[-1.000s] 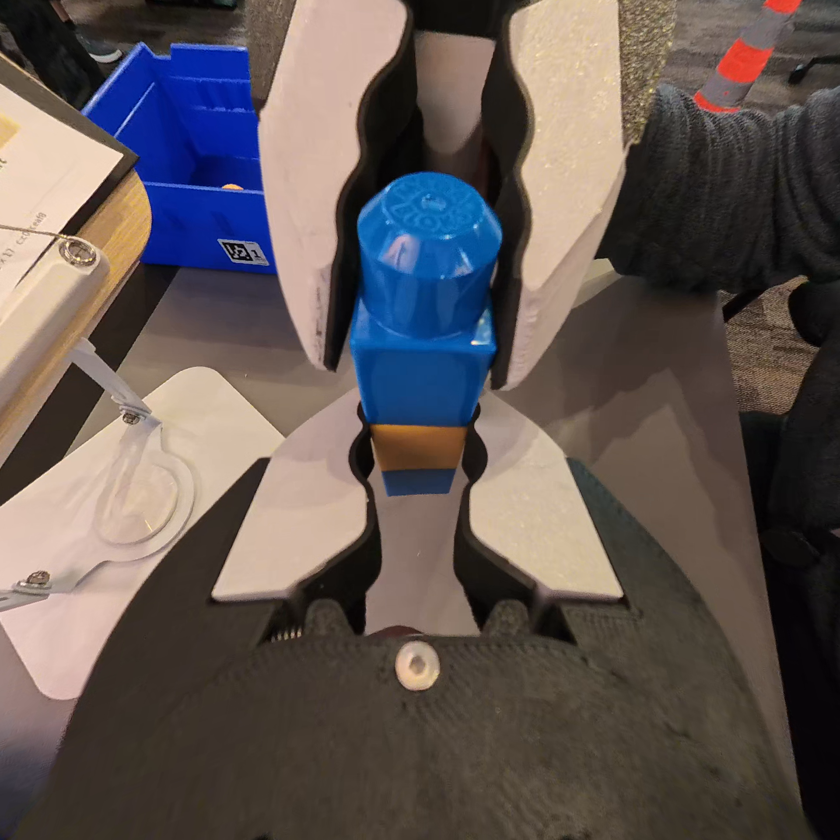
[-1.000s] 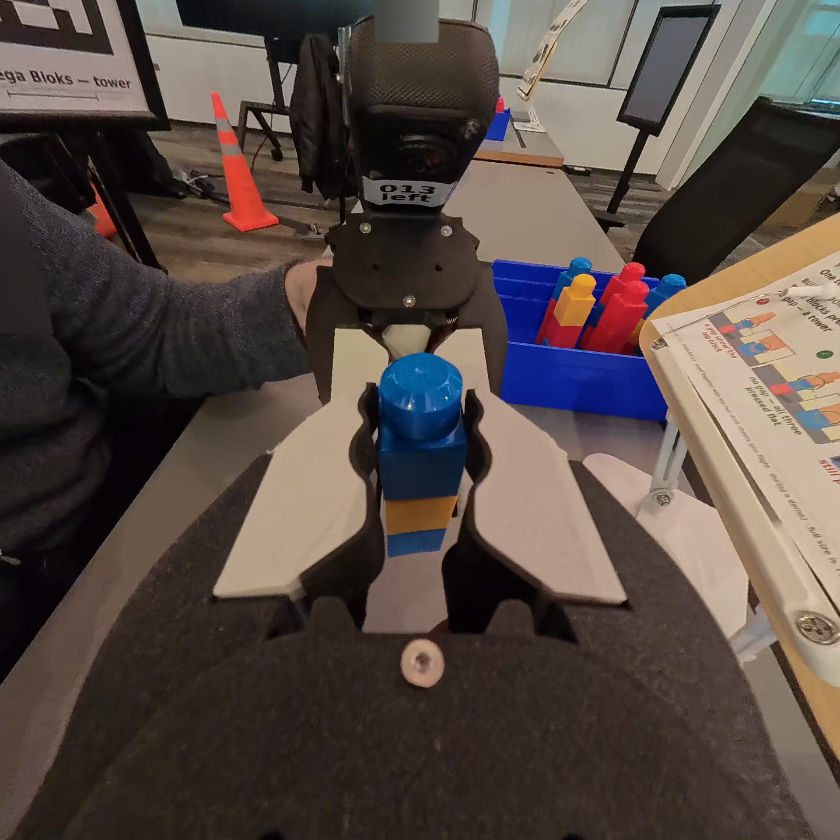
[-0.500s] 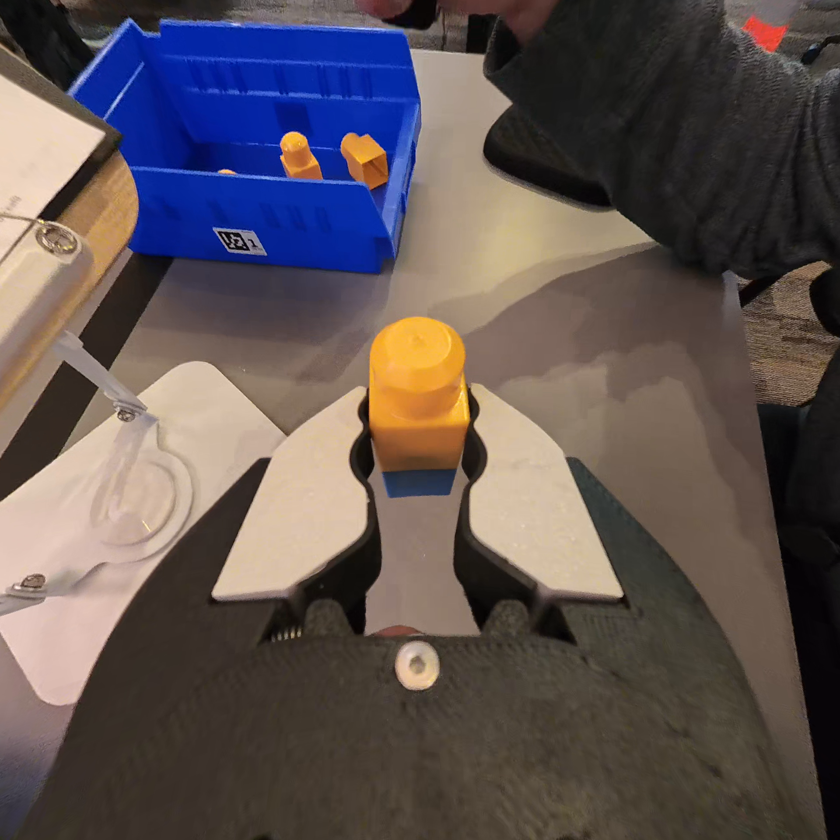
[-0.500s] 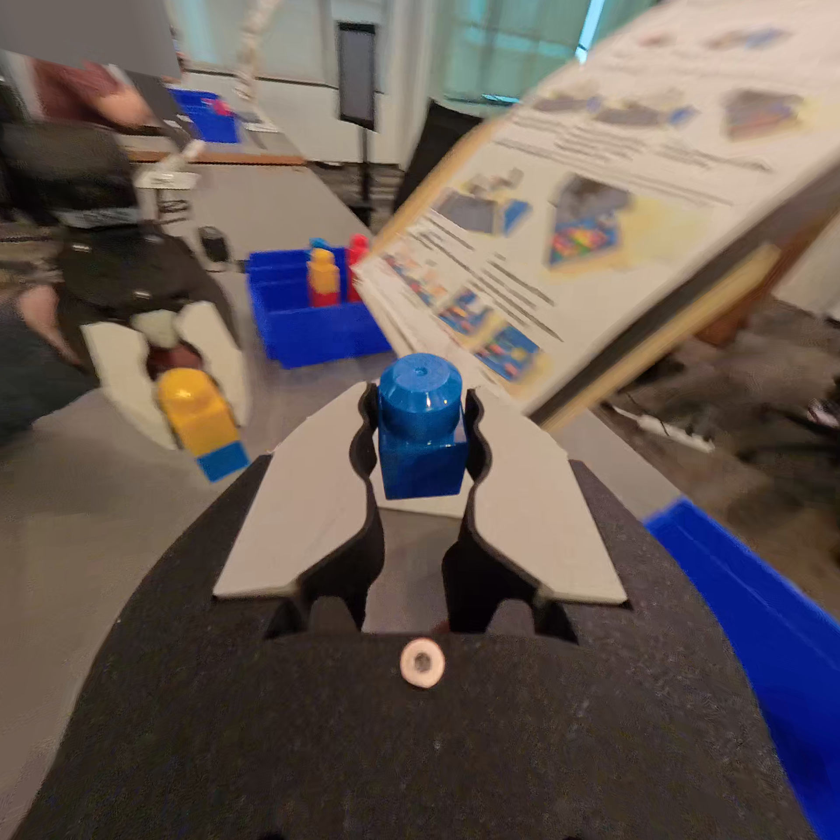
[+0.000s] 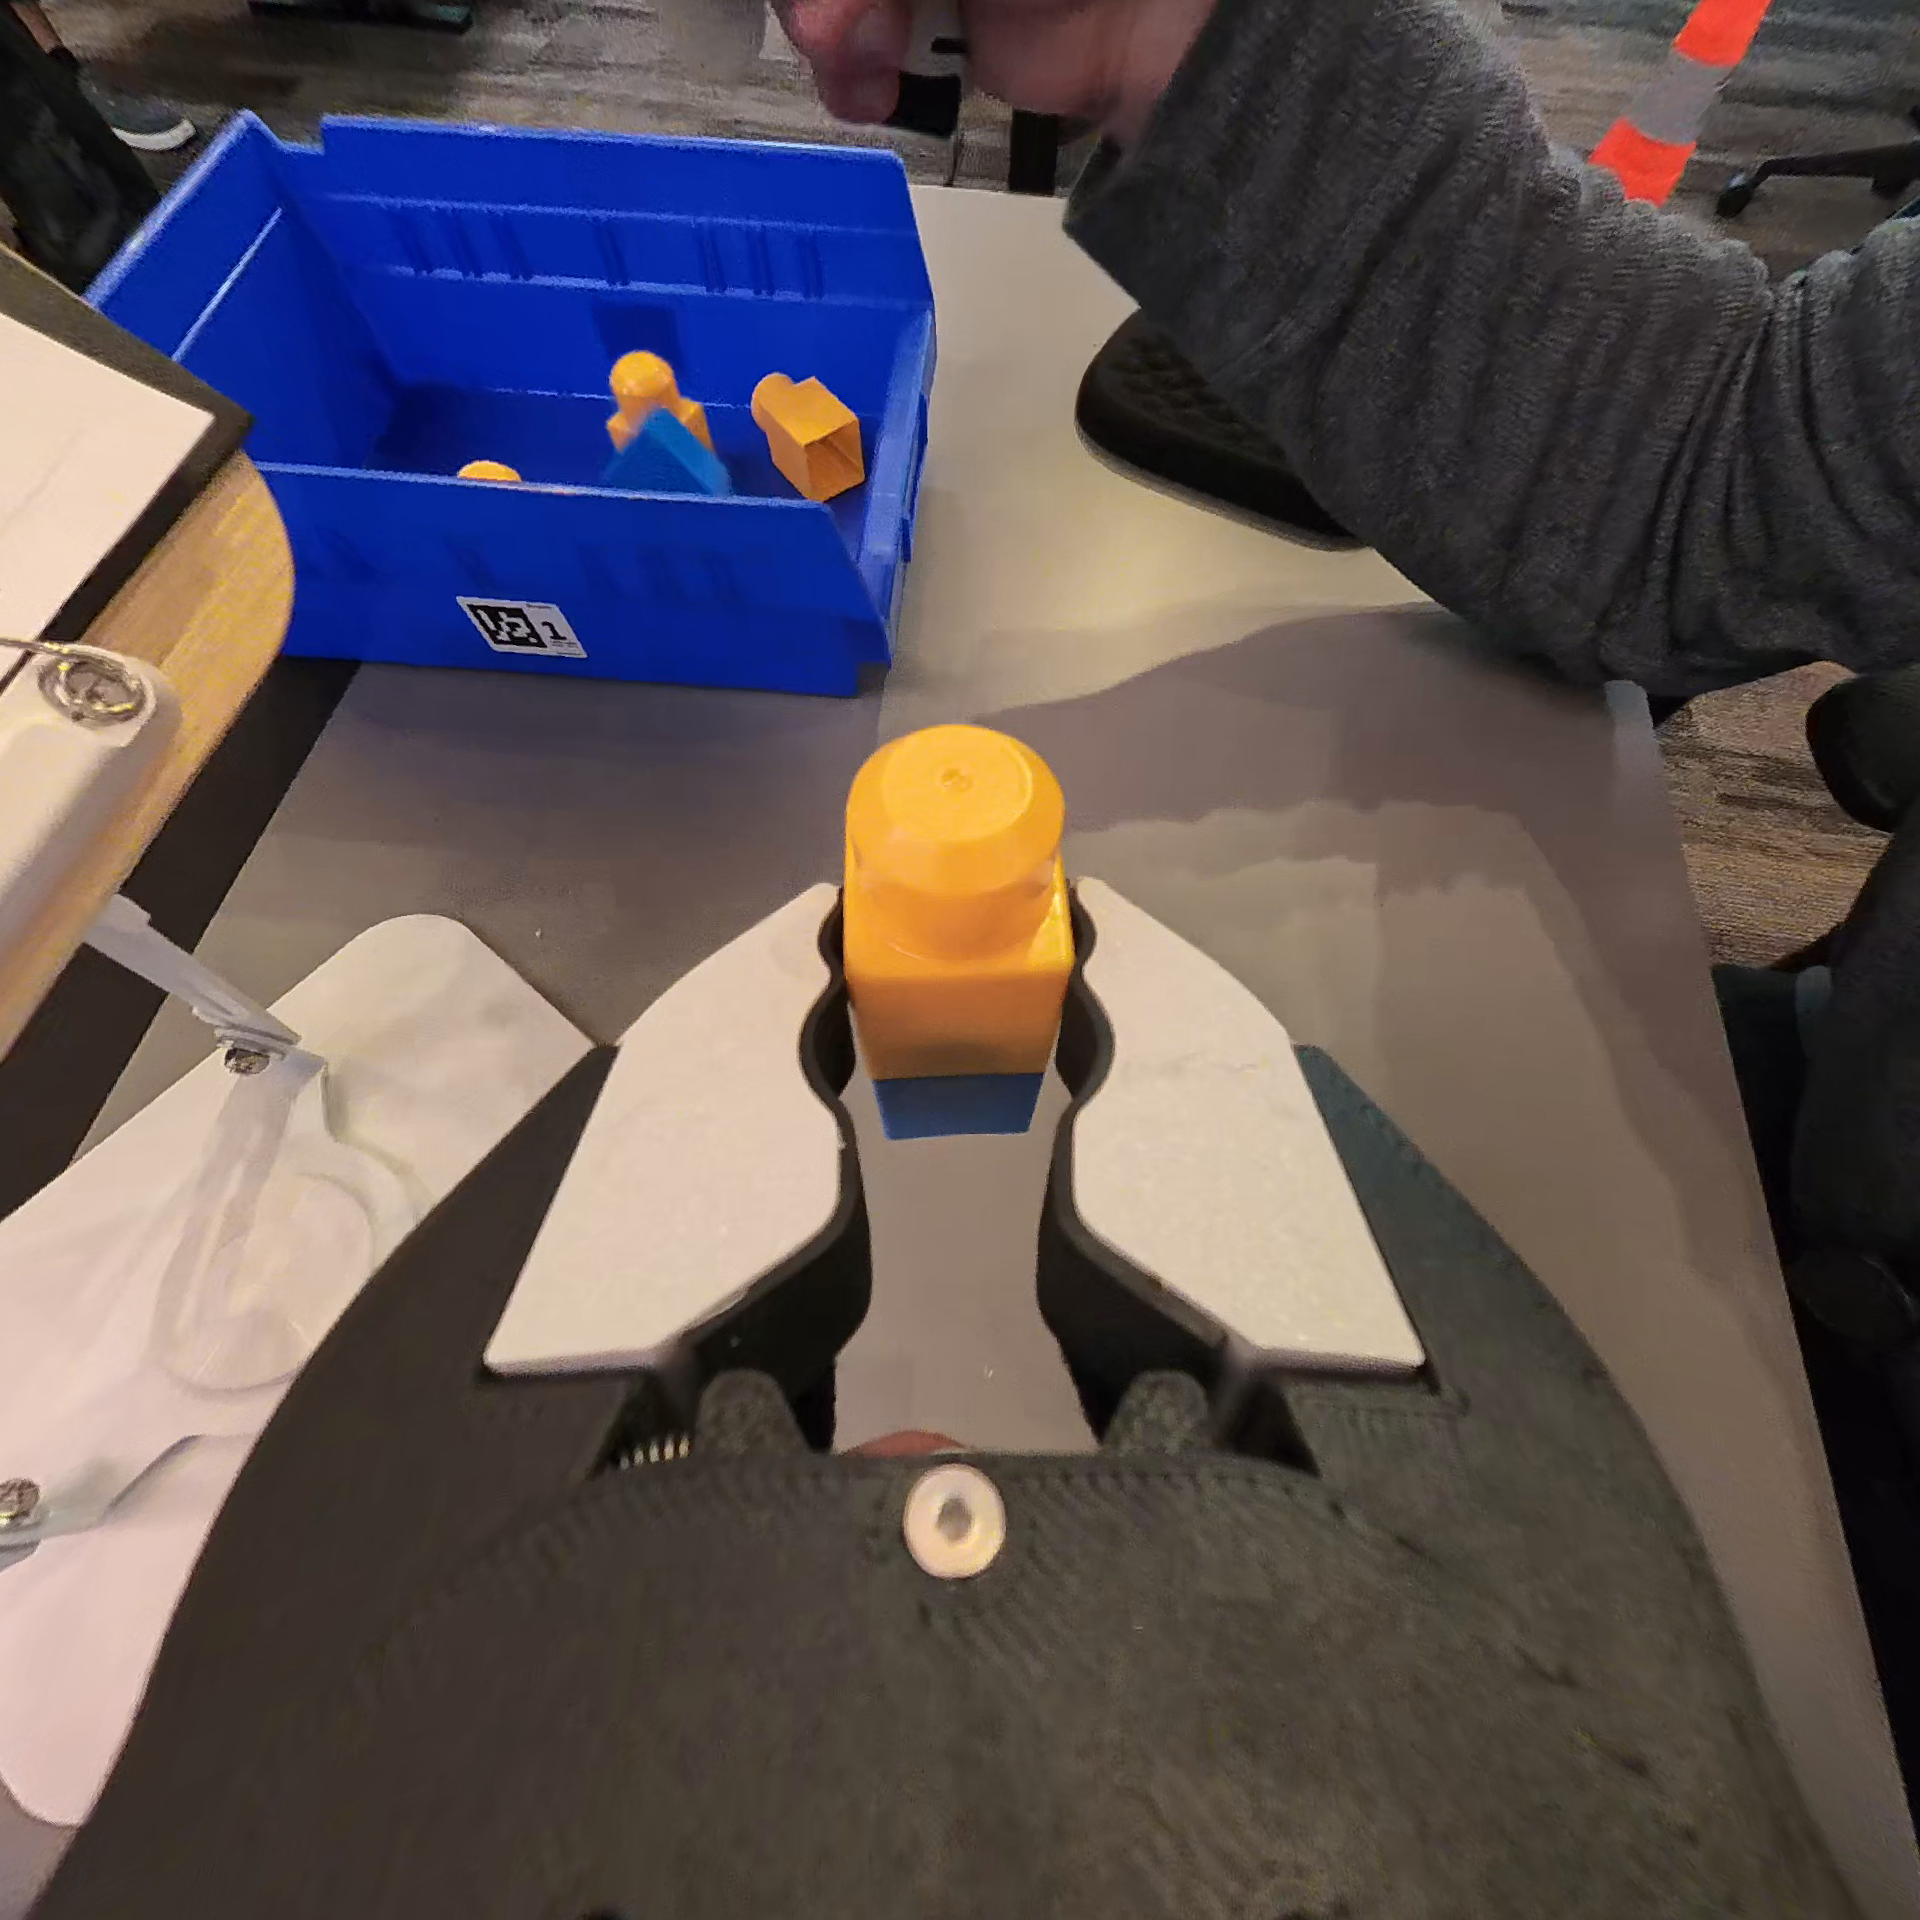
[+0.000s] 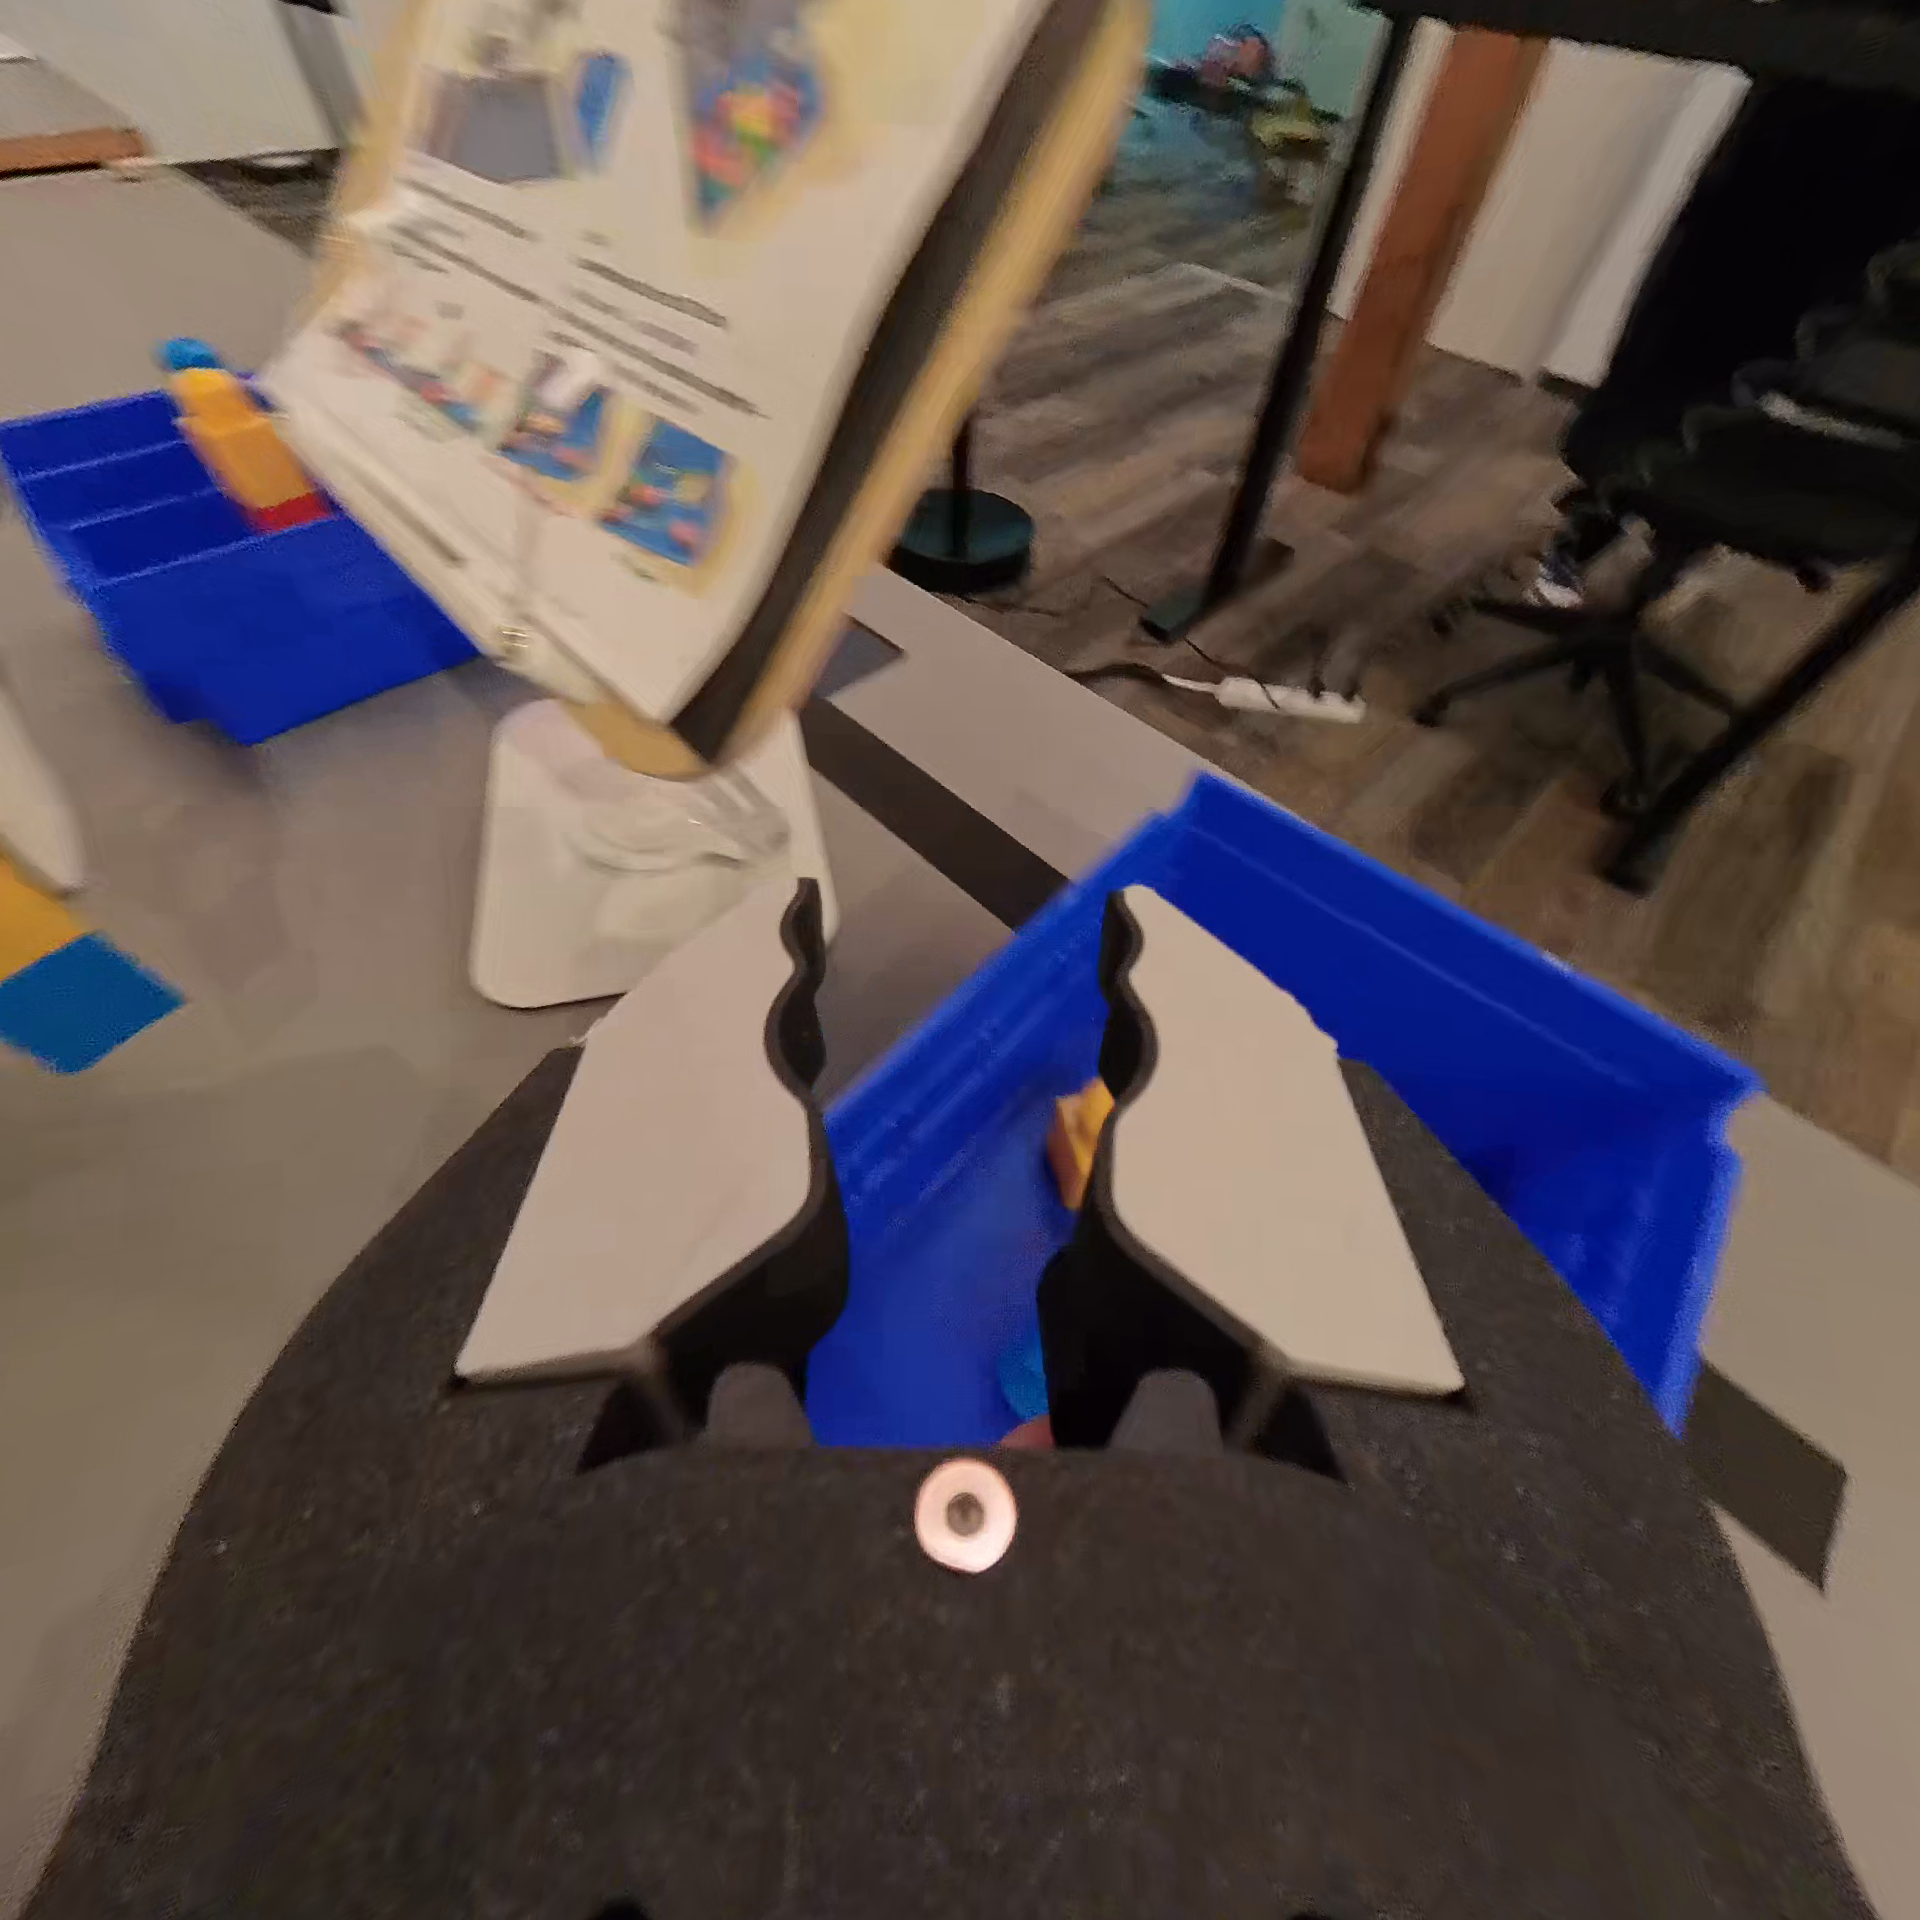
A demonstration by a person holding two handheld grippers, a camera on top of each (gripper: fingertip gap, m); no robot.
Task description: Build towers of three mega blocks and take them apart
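While the left gripper (image 5: 954, 971) hovers over the grey table (image 5: 665, 790), its fingers are clamped tight.
Left hold: orange plastic block with round stud (image 5: 954, 904) pinched at the fingertips, smaller blue plastic block (image 5: 956, 1108) stuck beneath it.
Right gripper (image 6: 961, 940): jaws spread, nothing between them, poised above the blue plastic bin (image 6: 1455, 1060).
Bin contents: loose blue block (image 5: 665, 457) among orange blocks (image 5: 810, 434).
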